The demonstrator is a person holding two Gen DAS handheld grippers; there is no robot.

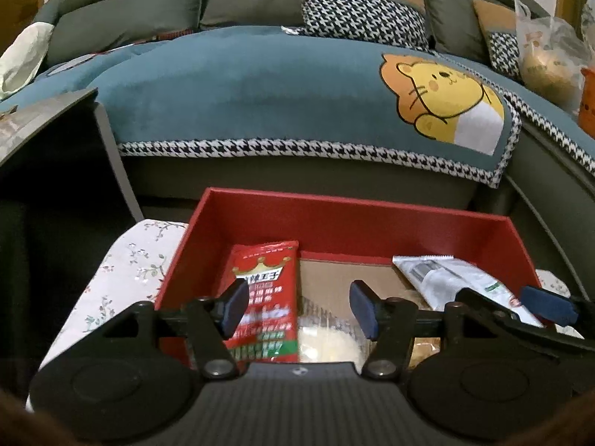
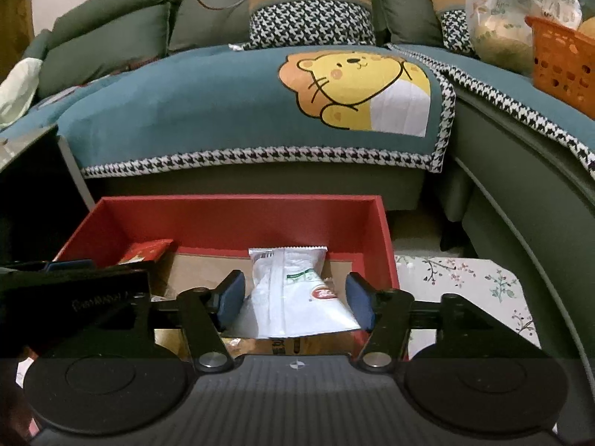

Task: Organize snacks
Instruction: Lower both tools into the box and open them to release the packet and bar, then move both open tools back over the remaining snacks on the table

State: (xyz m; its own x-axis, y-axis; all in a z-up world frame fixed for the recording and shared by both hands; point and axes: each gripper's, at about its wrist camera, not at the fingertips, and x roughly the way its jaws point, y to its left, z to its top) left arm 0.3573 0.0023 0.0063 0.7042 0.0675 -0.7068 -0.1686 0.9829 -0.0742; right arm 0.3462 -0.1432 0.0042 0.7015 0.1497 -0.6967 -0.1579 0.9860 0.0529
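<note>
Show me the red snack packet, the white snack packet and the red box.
red snack packet (image 1: 266, 278), left wrist view, crown print.
white snack packet (image 2: 293, 293), right wrist view, middle of its front.
red box (image 2: 238, 219), right wrist view, far inner wall.

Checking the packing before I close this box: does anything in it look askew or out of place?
Nothing is spilled or torn. The white packet leans tilted against the red box's far wall rather than lying flat, and the red packet also stands propped at the left. Both could be laid down.
</note>
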